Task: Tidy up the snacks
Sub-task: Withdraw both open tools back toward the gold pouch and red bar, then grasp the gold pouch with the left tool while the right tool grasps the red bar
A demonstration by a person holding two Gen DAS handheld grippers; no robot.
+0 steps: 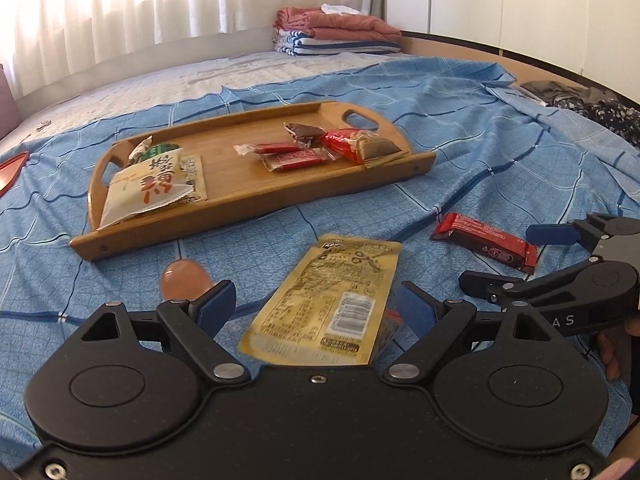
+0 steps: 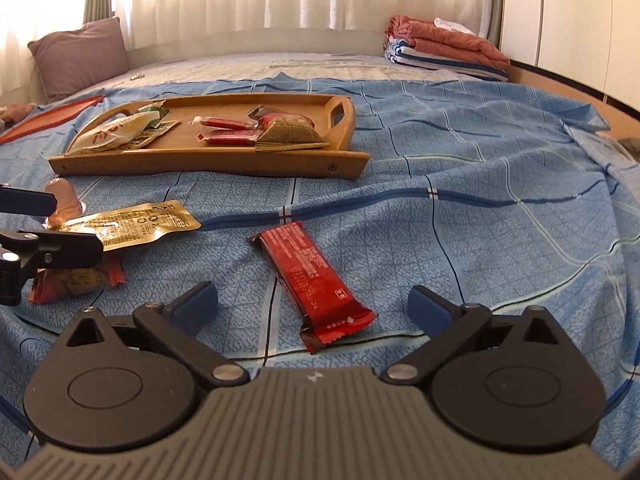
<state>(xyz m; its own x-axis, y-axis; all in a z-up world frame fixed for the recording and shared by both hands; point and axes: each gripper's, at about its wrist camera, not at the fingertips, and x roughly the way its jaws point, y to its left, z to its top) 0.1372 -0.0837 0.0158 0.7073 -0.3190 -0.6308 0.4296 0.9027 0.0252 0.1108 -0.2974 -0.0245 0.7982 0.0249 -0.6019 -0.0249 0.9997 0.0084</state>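
Observation:
A wooden tray [image 1: 248, 196] [image 2: 192, 164] lies on the blue bed sheet and holds several snack packets. A gold snack pouch [image 1: 332, 300] [image 2: 136, 224] lies between the open fingers of my left gripper [image 1: 316, 308], over a small red packet [image 2: 76, 280]. A pink jelly cup [image 1: 184, 280] [image 2: 62, 200] sits to its left. A red bar [image 1: 486, 240] [image 2: 312, 280] lies on the sheet between the open fingers of my right gripper [image 2: 312, 308], which also shows in the left wrist view [image 1: 516, 258]. Neither gripper holds anything.
Folded red and striped blankets [image 1: 336, 32] [image 2: 444, 48] lie at the far end of the bed. A purple pillow [image 2: 80, 56] sits at the far left. A red flat tray [image 2: 52, 118] lies left of the wooden tray. Dark clothes [image 1: 580, 104] lie at the right edge.

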